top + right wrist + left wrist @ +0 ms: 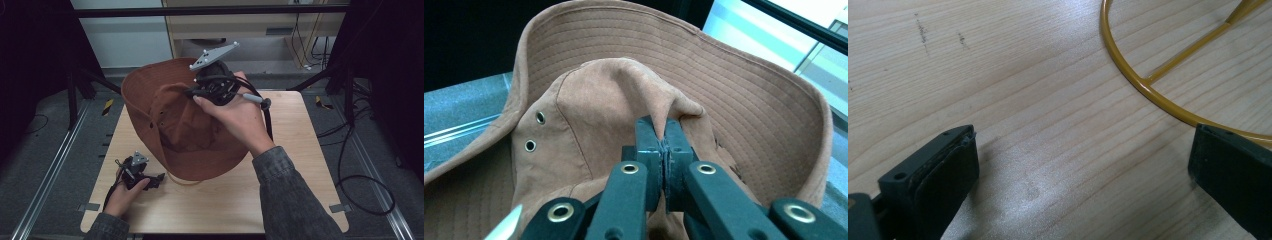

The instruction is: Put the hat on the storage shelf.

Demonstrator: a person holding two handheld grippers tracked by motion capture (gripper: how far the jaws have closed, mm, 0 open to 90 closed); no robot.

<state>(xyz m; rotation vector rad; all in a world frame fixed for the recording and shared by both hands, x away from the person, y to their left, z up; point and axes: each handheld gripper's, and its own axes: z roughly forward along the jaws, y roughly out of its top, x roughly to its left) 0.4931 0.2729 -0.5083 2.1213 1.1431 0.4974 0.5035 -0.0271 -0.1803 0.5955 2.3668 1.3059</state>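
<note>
A rust-brown bucket hat (pixel 175 125) hangs tilted over the middle of the table, brim toward the far left. My right gripper (pixel 200 92) is shut on a pinched fold of the hat's crown (pixel 624 100); in the right gripper view the jaws meet on that fabric at the right gripper (pixel 664 135). A thin yellow wire stand (pixel 1143 85) rests on the wood under the hat, and its ring (pixel 182 181) peeks out below the brim. My left gripper (pixel 159 179) lies low on the table at the front left, open, with only bare wood between its pads at the left gripper (pixel 1083 160).
The wooden table (pixel 300 165) sits in a metal frame with rails (pixel 55 160) along both sides. Black cables (pixel 360 180) lie on the grey floor to the right. A pale cabinet (pixel 250 30) stands behind the table.
</note>
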